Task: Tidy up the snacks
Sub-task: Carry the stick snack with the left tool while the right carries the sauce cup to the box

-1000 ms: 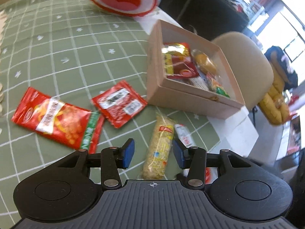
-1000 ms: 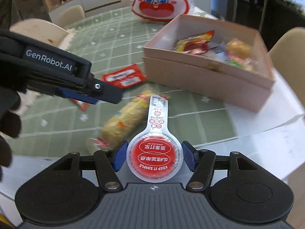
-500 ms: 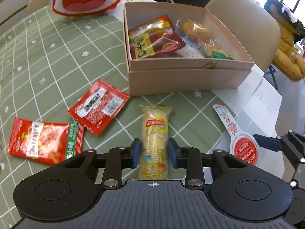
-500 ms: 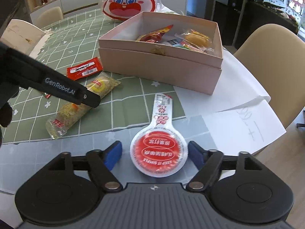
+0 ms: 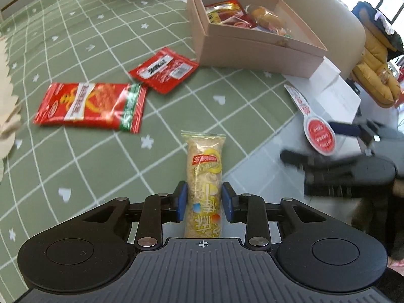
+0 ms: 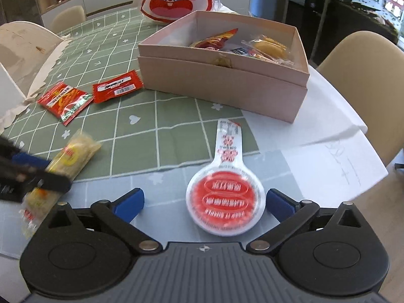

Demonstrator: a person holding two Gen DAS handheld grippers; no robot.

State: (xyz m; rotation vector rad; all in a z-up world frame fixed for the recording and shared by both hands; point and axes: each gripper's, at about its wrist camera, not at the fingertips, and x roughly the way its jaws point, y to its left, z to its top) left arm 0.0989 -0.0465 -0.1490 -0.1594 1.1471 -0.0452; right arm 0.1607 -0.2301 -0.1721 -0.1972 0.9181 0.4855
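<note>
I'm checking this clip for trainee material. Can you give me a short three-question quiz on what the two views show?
1. True or false: the left hand-held gripper has its pads on either side of the yellow rice-cracker pack.
2. Where does the round red-lidded cup lie? A) inside the box B) between the open fingers of the right hand-held gripper C) on the chair
3. How many red packets lie flat on the green tablecloth outside the cardboard box?

Key: 1 true; 2 B; 3 two, the large red packet and the small red packet.
</note>
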